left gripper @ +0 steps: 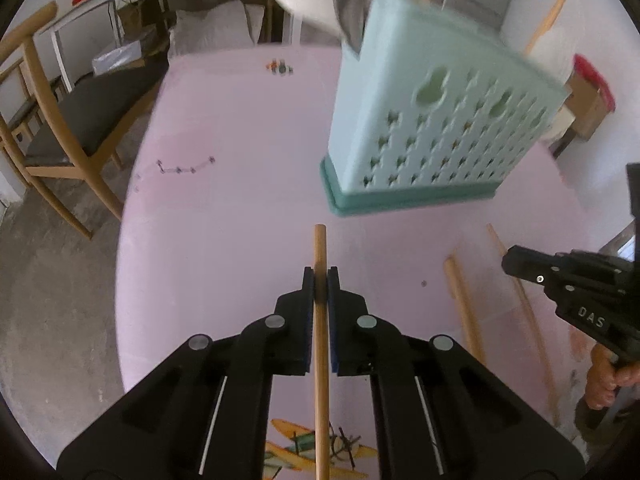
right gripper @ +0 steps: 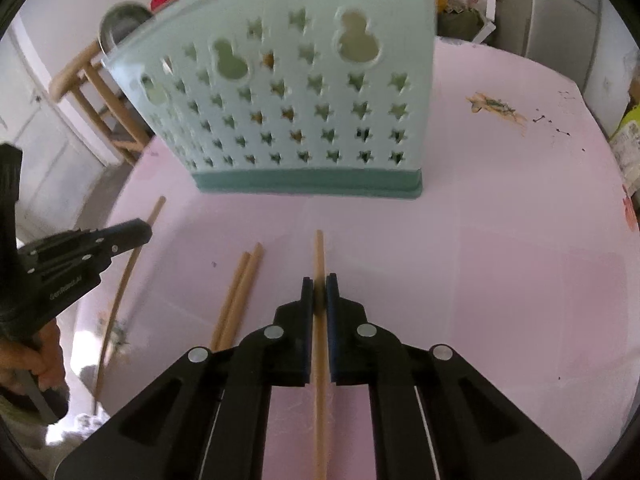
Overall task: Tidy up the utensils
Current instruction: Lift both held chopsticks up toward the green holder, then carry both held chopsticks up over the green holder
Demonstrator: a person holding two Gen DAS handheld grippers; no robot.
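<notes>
Your left gripper (left gripper: pixel 320 276) and right gripper (right gripper: pixel 319 284) both angle steeply down over the pink desk (right gripper: pixel 500 240) — each set of jaws clenched on a wooden chopstick (left gripper: pixel 321 248). Ahead stands the pale-green perforated utensil holder (right gripper: pixel 304 100); two loose chopsticks (right gripper: pixel 240 292) lie between your grippers, with bare desk to the right.

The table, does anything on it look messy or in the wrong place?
Yes. Two wooden chopsticks lie loose on the pink table instead of standing in the green utensil holder. Each gripper, left and right, is shut on another chopstick. The tablecloth also has small dark specks.
</notes>
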